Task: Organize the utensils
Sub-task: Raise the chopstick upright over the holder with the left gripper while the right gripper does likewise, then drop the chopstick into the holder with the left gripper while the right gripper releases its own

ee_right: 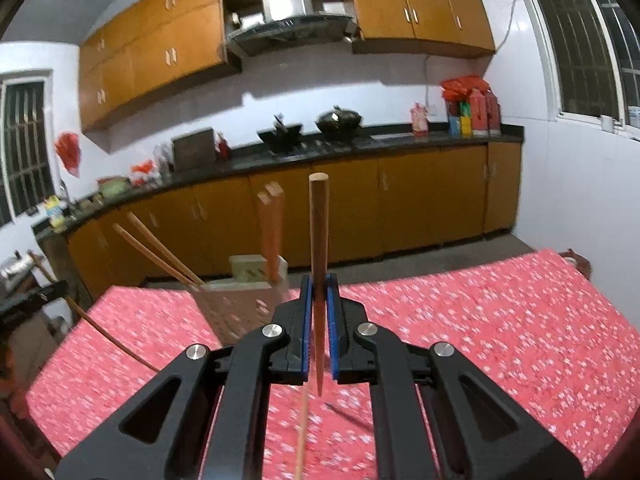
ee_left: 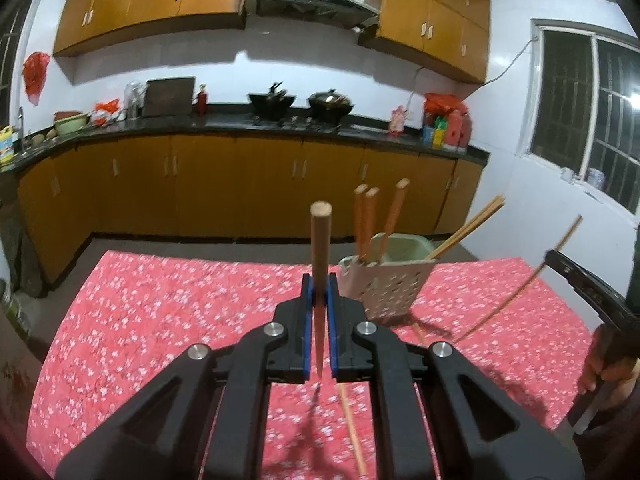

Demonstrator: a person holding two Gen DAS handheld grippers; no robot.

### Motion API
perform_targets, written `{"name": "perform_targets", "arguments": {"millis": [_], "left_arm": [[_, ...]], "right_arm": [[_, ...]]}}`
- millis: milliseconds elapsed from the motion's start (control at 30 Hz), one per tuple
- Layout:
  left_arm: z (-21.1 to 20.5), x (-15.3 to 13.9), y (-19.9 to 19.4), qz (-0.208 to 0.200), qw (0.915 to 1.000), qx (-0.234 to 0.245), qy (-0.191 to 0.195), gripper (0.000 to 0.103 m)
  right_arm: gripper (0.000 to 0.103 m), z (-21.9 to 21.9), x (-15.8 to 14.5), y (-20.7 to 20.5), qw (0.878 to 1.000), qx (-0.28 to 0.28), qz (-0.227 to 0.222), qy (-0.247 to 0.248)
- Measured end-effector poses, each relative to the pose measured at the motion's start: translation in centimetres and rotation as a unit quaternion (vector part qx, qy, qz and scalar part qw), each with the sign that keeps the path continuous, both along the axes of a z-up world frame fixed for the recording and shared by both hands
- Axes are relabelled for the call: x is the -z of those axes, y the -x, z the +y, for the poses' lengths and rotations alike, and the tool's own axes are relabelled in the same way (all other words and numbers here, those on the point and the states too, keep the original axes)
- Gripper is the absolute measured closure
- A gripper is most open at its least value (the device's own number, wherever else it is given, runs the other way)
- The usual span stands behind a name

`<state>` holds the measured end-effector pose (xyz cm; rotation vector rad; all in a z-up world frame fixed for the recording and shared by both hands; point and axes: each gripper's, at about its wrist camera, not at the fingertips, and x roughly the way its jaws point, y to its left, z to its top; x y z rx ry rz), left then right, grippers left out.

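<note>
Your left gripper [ee_left: 319, 292] is clamped on a wooden chopstick [ee_left: 320, 248], which stands nearly upright between the blue pads, thick end up and thin tip hanging below the jaws over the red flowered tablecloth [ee_left: 160, 320]. The pale perforated holder [ee_left: 386, 284] sits just right of and beyond this gripper, with several chopsticks already leaning in it. One more chopstick [ee_left: 352, 432] lies flat on the cloth under the gripper. Your right gripper [ee_right: 319, 292] pinches a second chopstick [ee_right: 319, 240] the same way, upright and thick end up. From that side the holder [ee_right: 240, 300] stands just left of the jaws.
</note>
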<state>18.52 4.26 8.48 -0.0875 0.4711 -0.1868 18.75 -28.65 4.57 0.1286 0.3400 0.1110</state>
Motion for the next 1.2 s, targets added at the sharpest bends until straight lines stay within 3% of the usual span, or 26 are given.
{"name": "perform_targets", "arguments": {"millis": [267,567,767,1200], "left_arm": [[-3.6,-5.1,0.8,-0.072,0.9959,0.051,0.019,0.095],[-6.6,-9.3,-2.2,-0.154,0.9870,0.017,0.042,0.096],[-7.5,-9.3,-4.2,-0.184,0.9820,-0.022,0.036,0.096],[-8.0,-6.1,-7.5,-0.162,0.9855,-0.034,0.035,0.095]], "right_arm": [[0.095,1.9,-5.7,0.9,0.995,-0.050,-0.083,-0.035],[0.095,4.6,-7.6,-0.9,0.989,-0.041,-0.145,-0.005],[0.095,4.6,-6.8,-3.0,0.989,-0.028,-0.142,-0.014],[0.095,4.8,-4.6,-5.6,0.993,-0.023,-0.112,-0.020]]}}
